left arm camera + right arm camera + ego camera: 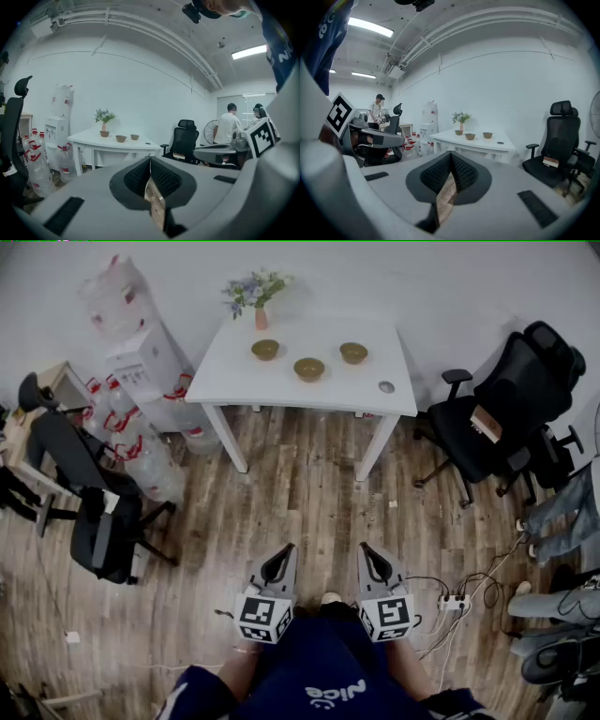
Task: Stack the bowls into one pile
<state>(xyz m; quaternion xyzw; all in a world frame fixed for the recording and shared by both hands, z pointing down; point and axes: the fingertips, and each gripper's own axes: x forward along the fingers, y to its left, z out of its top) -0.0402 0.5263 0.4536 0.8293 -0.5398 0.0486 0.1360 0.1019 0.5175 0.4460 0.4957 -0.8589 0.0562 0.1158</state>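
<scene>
Bowls: 3 small round olive-brown bowls, left bowl [265,349], middle bowl [309,368] and right bowl [353,352], each upright, empty and apart from the others.
Where: all 3 sit in a loose row on the white rectangular table [234,371], far across the wood floor from both grippers.
Table extras: a pink vase of flowers [260,315] stands just behind the left bowl; a small grey disc [386,386] lies near the front right corner.
Left gripper [287,551]: jaws pressed together with nothing between them, held low near the person's body.
Right gripper [366,551]: jaws likewise closed and empty, beside the left one.
Handling: the bowls look rigid and probably light; the material cannot be told, and if ceramic the rims could chip.
Glaze: a smooth curved wall would likely slip under a weak pinch.
Hold: best taken at the rim, 1 jaw inside and 1 outside the wall.
Pile: the middle bowl seems the natural base, since it lies between the other 2.
Risk: dropping a bowl in askew may rock the pile.
</scene>
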